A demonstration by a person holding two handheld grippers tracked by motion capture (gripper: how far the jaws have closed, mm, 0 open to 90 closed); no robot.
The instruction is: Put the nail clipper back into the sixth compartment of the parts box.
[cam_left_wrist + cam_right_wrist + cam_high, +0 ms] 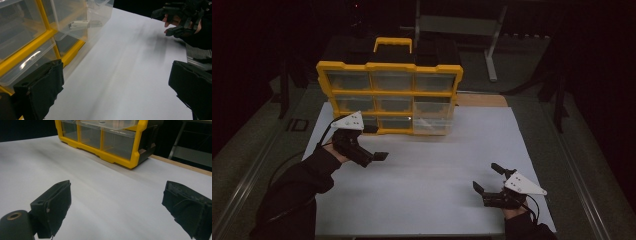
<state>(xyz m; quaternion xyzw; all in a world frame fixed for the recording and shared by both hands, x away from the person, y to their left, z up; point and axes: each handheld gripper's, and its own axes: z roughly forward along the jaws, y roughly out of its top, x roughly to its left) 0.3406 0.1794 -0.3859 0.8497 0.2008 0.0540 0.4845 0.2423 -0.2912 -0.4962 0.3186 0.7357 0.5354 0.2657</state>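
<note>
In the high view, my left gripper [379, 152] hovered left of centre with jaws wide apart, empty, just before the yellow drawer organizer [389, 95] at upper centre. My right gripper [488, 180], also wide and empty, sat lower right on the white table [437, 170].

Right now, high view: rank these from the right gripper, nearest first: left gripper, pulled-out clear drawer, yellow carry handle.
1. Pulled-out clear drawer, lower right of the yellow organizer, up-left of the right gripper; left gripper, across the white sheet at left. Too close to call.
2. Yellow carry handle, top of the organizer, at the back.
</note>
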